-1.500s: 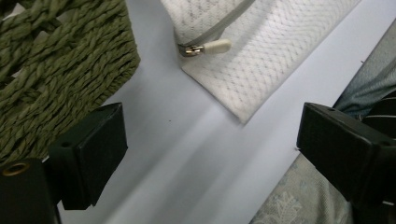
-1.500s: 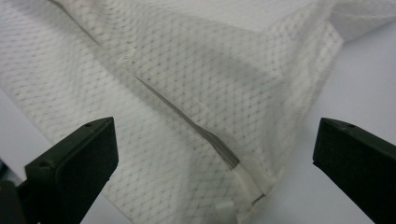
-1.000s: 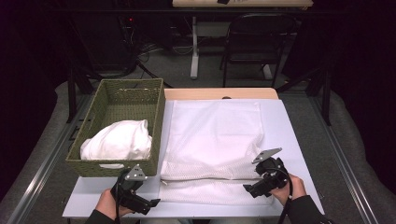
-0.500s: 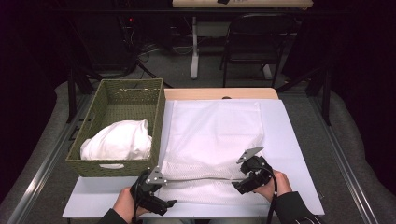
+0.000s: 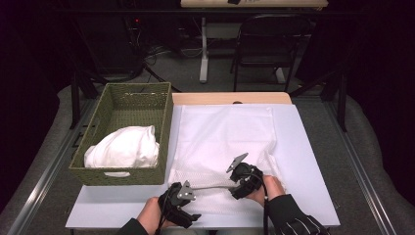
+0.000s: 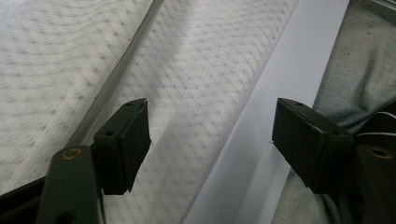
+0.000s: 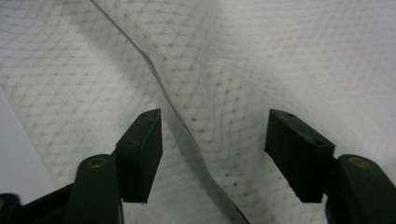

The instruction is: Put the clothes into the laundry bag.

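Item: white mesh laundry bag point(image 5: 222, 147), laid flat on the white table point(image 5: 308, 161), just right of the woven basket point(image 5: 128, 100). Its near edge lies at the person's side of the table, where we have both claws.

Left claw point(image 5: 182, 205): jaws apart, clamped on nothing; in the left gripper view they straddle the bag's near margin and the bare table strip beside it. Right claw point(image 5: 243, 177): jaws likewise apart, hovering over a raised fold of the mesh in the right gripper view.

Risks, as we judge them:
- The mesh is thin and slack. A claw closing on the top layer alone could lift one ply and leave the lower one on the table, so the bag would open or twist rather than fold.
- The left claw sits half off the fabric; closing there might catch only the edge, which could slip out.
- The zip line point(image 5: 210, 186) running between the claws is stiffer than the cloth. Pinching beside it rather than across it could let the edge buckle.
- Uneven pull from the two hands would skew the fold.

Materials and shapes:
- Bag: fine knit net, dotted diamond pattern, translucent, rectangular, softly wrinkled.
- Basket: olive woven fibre, rectangular, holding a bundled white cloth point(image 5: 122, 147).
- Table: smooth, matt, pale.
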Tool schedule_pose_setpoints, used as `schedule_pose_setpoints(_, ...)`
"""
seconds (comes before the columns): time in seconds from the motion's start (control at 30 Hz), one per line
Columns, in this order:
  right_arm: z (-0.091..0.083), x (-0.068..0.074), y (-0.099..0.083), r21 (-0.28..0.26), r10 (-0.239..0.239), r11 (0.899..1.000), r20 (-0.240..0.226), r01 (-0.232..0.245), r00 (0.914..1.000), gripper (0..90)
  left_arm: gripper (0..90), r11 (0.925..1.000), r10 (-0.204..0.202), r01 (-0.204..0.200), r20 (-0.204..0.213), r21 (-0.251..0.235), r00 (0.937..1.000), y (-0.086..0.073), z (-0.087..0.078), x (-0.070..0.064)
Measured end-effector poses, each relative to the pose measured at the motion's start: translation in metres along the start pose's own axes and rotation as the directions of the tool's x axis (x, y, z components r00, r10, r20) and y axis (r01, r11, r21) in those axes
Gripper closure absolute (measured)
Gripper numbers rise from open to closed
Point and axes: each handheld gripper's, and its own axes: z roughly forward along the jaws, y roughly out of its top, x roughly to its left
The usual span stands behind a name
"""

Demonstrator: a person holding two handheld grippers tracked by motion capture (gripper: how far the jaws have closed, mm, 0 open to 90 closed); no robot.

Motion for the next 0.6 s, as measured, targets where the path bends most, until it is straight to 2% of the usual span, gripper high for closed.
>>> schedule_pose_setpoints(0.07,0.005,0.004,0.004,0.013,-0.015,1.000,0.000,0.015,0.9999,47.5,34.9,0.9999,0.005,-0.005,0.004,0.013,1.0000,0.000,0.006,0.000)
schedule_pose_setpoints(0.1,0.008,0.006,0.006,0.020,-0.026,0.999,-0.002,0.026,0.9996,55.0,40.9,0.9997,0.013,-0.013,0.001,0.020,0.9999,-0.001,0.007,0.001)
schedule_pose_setpoints(0.17,0.010,0.008,0.008,0.022,-0.035,0.999,0.001,0.035,0.9994,62.8,44.8,0.9999,0.010,-0.010,0.004,0.006,0.9999,-0.003,0.008,0.002)
schedule_pose_setpoints(0.23,0.011,0.008,0.010,0.022,-0.028,0.999,0.002,0.028,0.9996,72.3,54.6,1.0000,0.008,-0.008,-0.003,0.001,1.0000,-0.003,0.007,0.004)
schedule_pose_setpoints(0.27,0.011,0.008,0.010,0.022,-0.028,0.999,0.002,0.028,0.9996,72.3,54.6,1.0000,0.007,-0.007,-0.001,-0.001,1.0000,-0.003,0.007,0.005)
schedule_pose_setpoints(0.3,0.012,0.007,0.011,0.016,-0.026,1.000,0.007,0.026,0.9996,77.6,63.2,1.0000,0.006,-0.006,-0.007,-0.006,1.0000,-0.003,0.007,0.005)
schedule_pose_setpoints(0.33,0.012,0.007,0.011,0.016,-0.026,1.000,0.007,0.026,0.9996,77.6,63.2,0.9999,0.003,-0.003,-0.010,-0.010,0.9999,-0.003,0.007,0.006)
schedule_pose_setpoints(0.37,0.012,0.006,0.012,0.008,-0.017,1.000,0.010,0.016,0.9998,81.7,70.2,0.9999,0.001,-0.001,-0.004,-0.014,1.0000,-0.004,0.007,0.007)
schedule_pose_setpoints(0.4,0.012,0.006,0.012,0.008,-0.017,1.000,0.010,0.016,0.9998,81.7,70.2,0.9998,-0.001,0.000,-0.004,-0.018,1.0000,-0.003,0.007,0.008)
schedule_pose_setpoints(0.5,0.008,0.002,0.015,0.000,-0.001,1.000,0.020,0.001,0.9998,85.1,84.4,0.9997,-0.006,0.006,-0.008,-0.025,1.0000,-0.003,0.008,0.009)
schedule_pose_setpoints(0.6,0.001,-0.002,0.020,-0.043,0.016,0.999,0.056,-0.013,0.9983,87.4,88.6,0.9994,-0.029,0.029,0.019,-0.019,0.9994,-0.003,0.007,0.015)
